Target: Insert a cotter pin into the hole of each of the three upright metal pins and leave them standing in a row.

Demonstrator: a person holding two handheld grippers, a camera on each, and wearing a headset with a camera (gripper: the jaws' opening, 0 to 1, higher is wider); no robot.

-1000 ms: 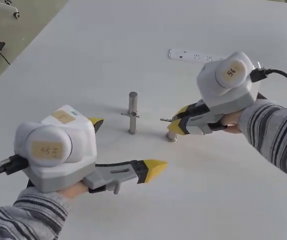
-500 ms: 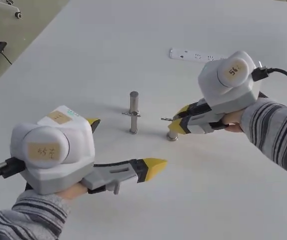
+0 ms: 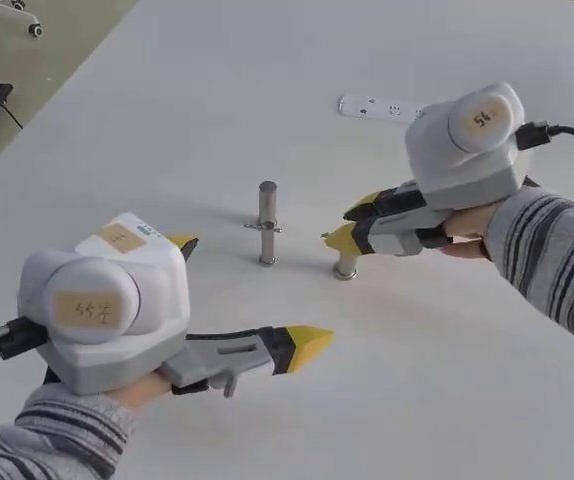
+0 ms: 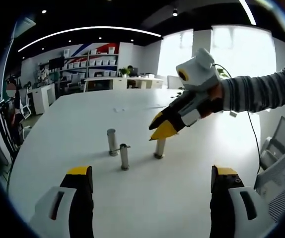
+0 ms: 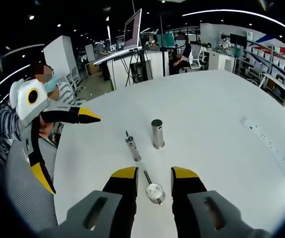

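Fingers of the right gripper (image 5: 155, 174) are partly open, with a gap between the two yellow tips, and they hold nothing. The round top of one metal pin (image 5: 155, 192) sits low in that gap. A thin cotter pin (image 5: 147, 177) sticks out of the side of this pin, and neither finger touches it. In the head view the right gripper hangs at the right, just over this pin, and the foot of the pin shows under the tips. The fingers of the left gripper (image 4: 151, 174) are wide open and hold nothing. This gripper is at the near left of the white surface (image 3: 217, 100), well apart from the pins. Two more metal pins stand upright in the middle of the surface, to the left of the first one. The nearer one (image 5: 133, 148) has a second cotter pin (image 5: 127, 135) through it near the top. The farther one (image 5: 157, 133) stands just beside it. From the head view these two line up one behind the other, so they are hard to tell apart there. A white power strip (image 3: 377, 107) lies flat at the far right. A striped sleeve (image 3: 557, 260) shows behind the right gripper.
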